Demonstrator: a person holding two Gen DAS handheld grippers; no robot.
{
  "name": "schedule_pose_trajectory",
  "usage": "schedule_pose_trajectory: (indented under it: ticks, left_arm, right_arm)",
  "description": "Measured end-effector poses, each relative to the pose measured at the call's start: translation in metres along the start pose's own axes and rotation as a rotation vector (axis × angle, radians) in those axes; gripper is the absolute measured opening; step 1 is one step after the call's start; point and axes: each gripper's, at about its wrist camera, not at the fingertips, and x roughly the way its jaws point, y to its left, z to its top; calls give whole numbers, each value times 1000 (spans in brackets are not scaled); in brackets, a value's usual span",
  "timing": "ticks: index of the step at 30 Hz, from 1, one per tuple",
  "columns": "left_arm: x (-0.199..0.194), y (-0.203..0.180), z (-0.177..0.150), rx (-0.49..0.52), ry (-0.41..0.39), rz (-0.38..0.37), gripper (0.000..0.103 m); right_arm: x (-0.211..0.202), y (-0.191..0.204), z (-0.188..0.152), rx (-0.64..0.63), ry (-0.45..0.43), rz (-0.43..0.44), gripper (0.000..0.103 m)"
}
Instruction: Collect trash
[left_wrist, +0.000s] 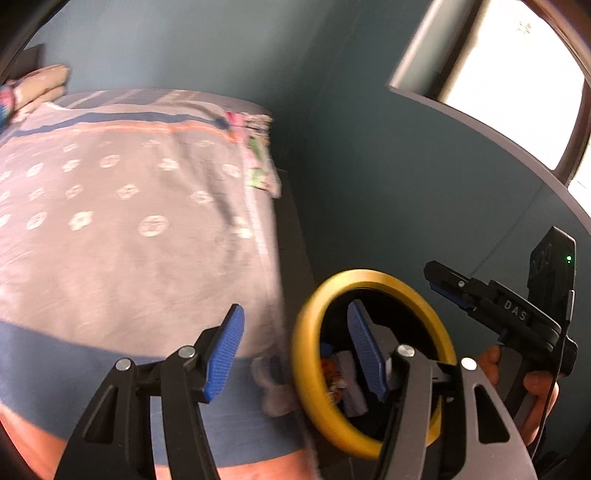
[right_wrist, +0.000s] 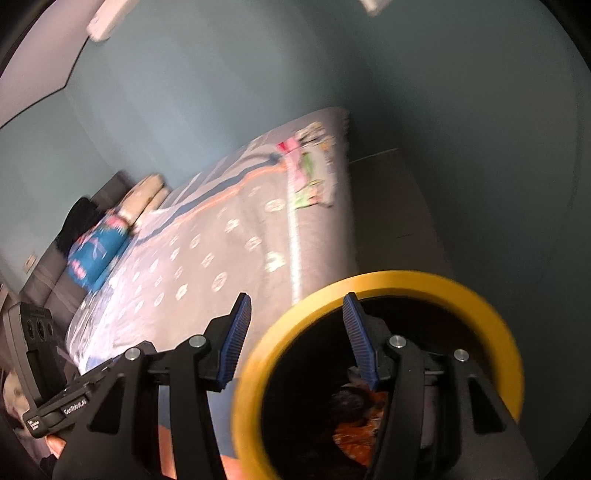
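Observation:
A black bin with a yellow rim stands on the floor against the bed's side. Crumpled wrappers lie inside it, orange and white, and they also show in the right wrist view. My left gripper hangs open above the bin's left rim, with nothing between its blue pads. My right gripper is open and empty too, over the yellow rim. A hand holds the right gripper, seen right of the bin. A pale crumpled scrap, blurred, sits at the bed's edge left of the bin.
The bed carries a grey patterned blanket, with pillows at its head. A colourful cloth lies at the far corner. Dark floor runs between the bed and the blue-grey wall. A bright window is at the upper right.

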Motion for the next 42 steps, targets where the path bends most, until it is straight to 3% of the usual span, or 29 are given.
schedule_pose_trajectory:
  ticks: [5, 10, 14, 18, 20, 26, 30, 35, 42]
  left_arm:
    - [-45, 49, -11, -63, -64, 112, 55]
    - [-86, 89, -24, -123, -115, 220, 59]
    - [-113, 110, -39, -158, -172, 295, 74]
    - [-135, 117, -52, -158, -222, 317, 91]
    - [-150, 118, -58, -149, -276, 346, 95]
    - [-189, 107, -71, -126, -409, 422, 95]
    - [-208, 92, -76, -122, -472, 451, 95]
    - [-227, 60, -82, -44, -533, 475, 95]
    - [-238, 35, -88, -6, -577, 484, 95]
  right_arm:
    - [36, 64, -9, -112, 80, 106, 50]
    - [57, 115, -26, -194, 114, 136, 50]
    - [73, 149, -46, -232, 151, 110, 51]
    - [64, 178, -68, -254, 146, 87, 67]
    - [60, 181, -75, -254, 124, 81, 70]
    - [31, 188, -90, -274, -41, 94, 93]
    - [0, 195, -95, -304, -166, 88, 94]
    - [-31, 208, -104, -344, -274, 39, 94]
    - [-40, 204, -98, -337, -264, 55, 94]
